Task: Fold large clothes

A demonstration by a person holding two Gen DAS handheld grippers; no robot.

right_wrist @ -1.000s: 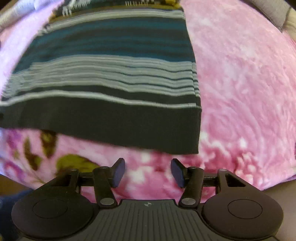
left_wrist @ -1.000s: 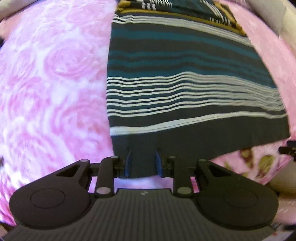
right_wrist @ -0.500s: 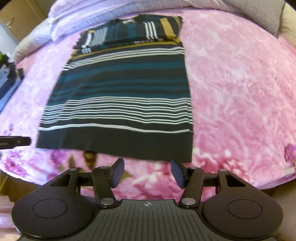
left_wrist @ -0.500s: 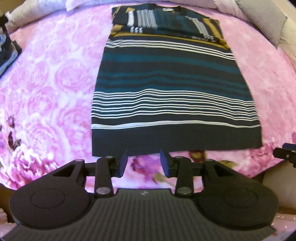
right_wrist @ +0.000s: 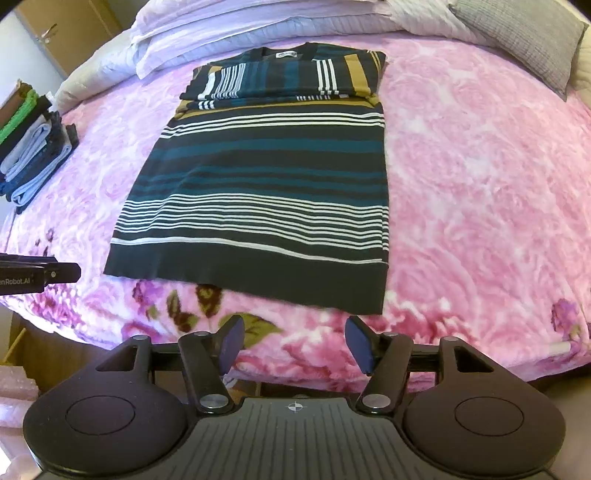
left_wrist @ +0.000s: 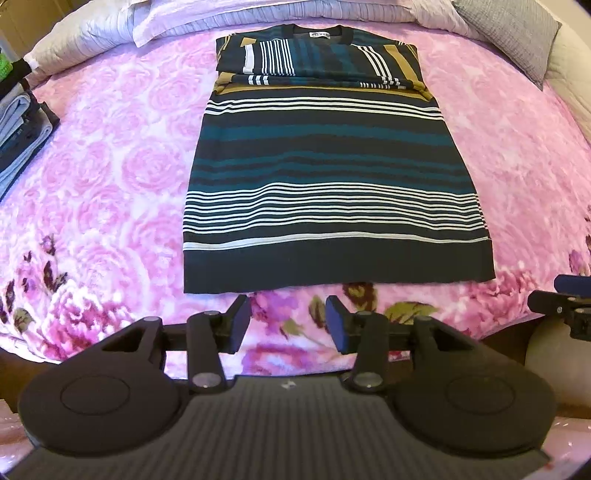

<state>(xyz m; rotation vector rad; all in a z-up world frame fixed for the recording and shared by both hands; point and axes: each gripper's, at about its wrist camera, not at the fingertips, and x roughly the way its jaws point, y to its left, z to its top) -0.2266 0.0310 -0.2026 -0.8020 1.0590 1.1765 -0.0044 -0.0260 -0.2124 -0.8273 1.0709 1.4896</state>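
A dark striped sweater (left_wrist: 332, 177) with teal, white and mustard bands lies flat on the pink floral blanket (left_wrist: 110, 166), its sleeves folded in across the chest near the collar. Its black hem faces me. My left gripper (left_wrist: 288, 323) is open, hovering just short of the hem's left half with nothing between its blue pads. In the right wrist view the same sweater (right_wrist: 266, 184) lies spread out, and my right gripper (right_wrist: 293, 341) is open near the hem's right corner, off the cloth. The other gripper's tip (right_wrist: 40, 275) shows at the left edge.
A stack of folded clothes (right_wrist: 33, 151) sits at the bed's left side. White pillows (right_wrist: 229, 33) and a grey cushion (right_wrist: 524, 40) line the head of the bed. The bed's front edge (right_wrist: 258, 373) drops off just under my grippers.
Both grippers have pulled back and up from the hem. The left one, which was shut on the hem a second ago, has let go and opened. The sweater now lies flat.
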